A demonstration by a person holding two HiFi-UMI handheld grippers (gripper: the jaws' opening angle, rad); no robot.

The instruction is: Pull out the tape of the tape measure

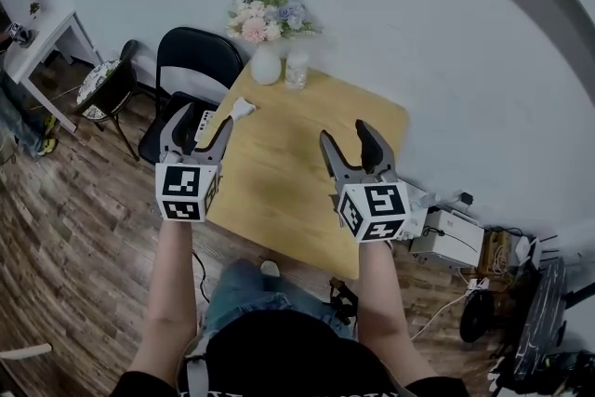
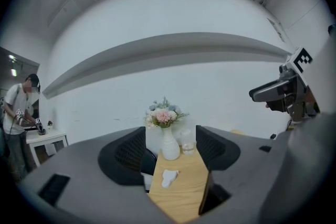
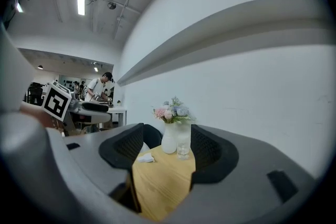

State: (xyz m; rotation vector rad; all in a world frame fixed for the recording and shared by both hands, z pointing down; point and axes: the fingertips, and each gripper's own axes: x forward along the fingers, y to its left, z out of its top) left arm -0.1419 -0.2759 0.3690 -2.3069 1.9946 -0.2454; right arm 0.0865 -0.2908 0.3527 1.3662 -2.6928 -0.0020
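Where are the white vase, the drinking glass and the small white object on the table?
white vase (image 1: 266, 67), head view, on its round belly.
drinking glass (image 1: 297, 70), head view, on its side wall.
small white object (image 1: 242, 110), head view, on its middle.

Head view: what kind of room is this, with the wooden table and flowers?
Probably a workroom or lab, not a home: a light wooden table against a bare white wall, white boxes with tangled cables on the floor, and another person standing at a white desk.
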